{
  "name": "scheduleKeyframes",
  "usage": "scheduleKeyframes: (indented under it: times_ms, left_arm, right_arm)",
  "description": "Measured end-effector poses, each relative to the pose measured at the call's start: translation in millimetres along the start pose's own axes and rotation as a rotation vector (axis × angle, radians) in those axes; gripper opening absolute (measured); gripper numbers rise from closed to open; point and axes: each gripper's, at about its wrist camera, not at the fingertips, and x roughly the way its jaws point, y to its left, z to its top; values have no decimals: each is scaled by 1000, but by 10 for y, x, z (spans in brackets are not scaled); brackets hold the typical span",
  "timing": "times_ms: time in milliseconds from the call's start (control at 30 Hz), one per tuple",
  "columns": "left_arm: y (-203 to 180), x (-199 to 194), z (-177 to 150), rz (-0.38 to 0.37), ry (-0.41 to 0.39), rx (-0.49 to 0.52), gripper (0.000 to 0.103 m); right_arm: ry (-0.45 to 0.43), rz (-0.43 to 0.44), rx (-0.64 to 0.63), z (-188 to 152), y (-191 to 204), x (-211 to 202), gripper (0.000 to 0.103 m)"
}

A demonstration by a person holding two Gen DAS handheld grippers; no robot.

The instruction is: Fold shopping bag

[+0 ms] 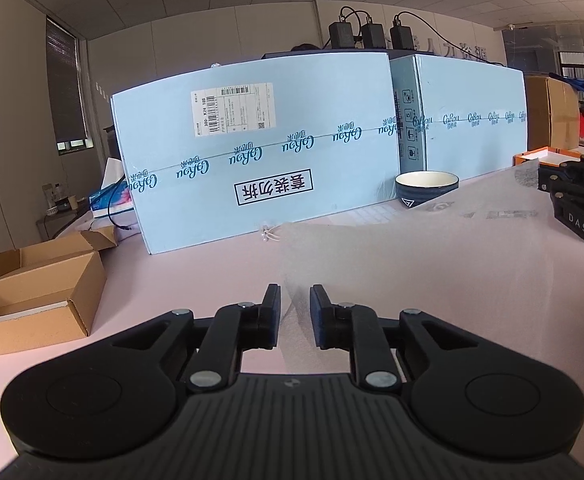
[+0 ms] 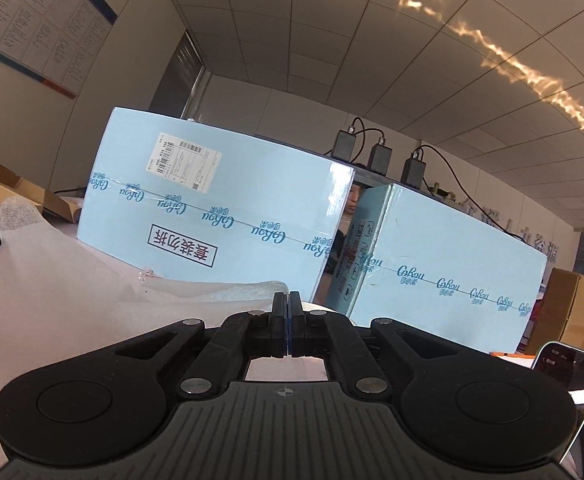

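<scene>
The shopping bag (image 1: pixel 432 264) is thin, translucent white, and lies spread over the pink table (image 1: pixel 195 280). My left gripper (image 1: pixel 295 296) hovers low at the bag's left edge. Its jaws stand a little apart with a fold of the bag running between them, and the pads are not pressing on it. My right gripper (image 2: pixel 287 300) is shut on the bag's right edge and holds it raised, so the bag (image 2: pixel 51 300) slopes down to the left. In the left wrist view the right gripper (image 1: pixel 548 182) shows at the far right with the bag drawn up to it.
Two large light-blue cartons (image 1: pixel 251 152) stand along the back of the table. A dark bowl (image 1: pixel 426 188) sits in front of them. An open cardboard box (image 1: pixel 39 292) is at the left and a phone (image 2: pixel 568 368) at the right. A person (image 2: pixel 354 200) shows between the cartons.
</scene>
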Motion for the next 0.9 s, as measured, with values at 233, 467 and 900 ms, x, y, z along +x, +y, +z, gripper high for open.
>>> scheduleKeyframes:
  times_ms: [233,467,900]
  left_arm:
    - [28,35,-31,36,28,1,15]
    - [129,58,-107,69,83,-23,15]
    - [-244,86,-78,-127,72,24,40]
  right_arm:
    - [24,-104,7,-37,-276,132,1]
    - [99,-82,13,-142,-288,332,1]
    - [185,-90,-8,-171,-248,413,33]
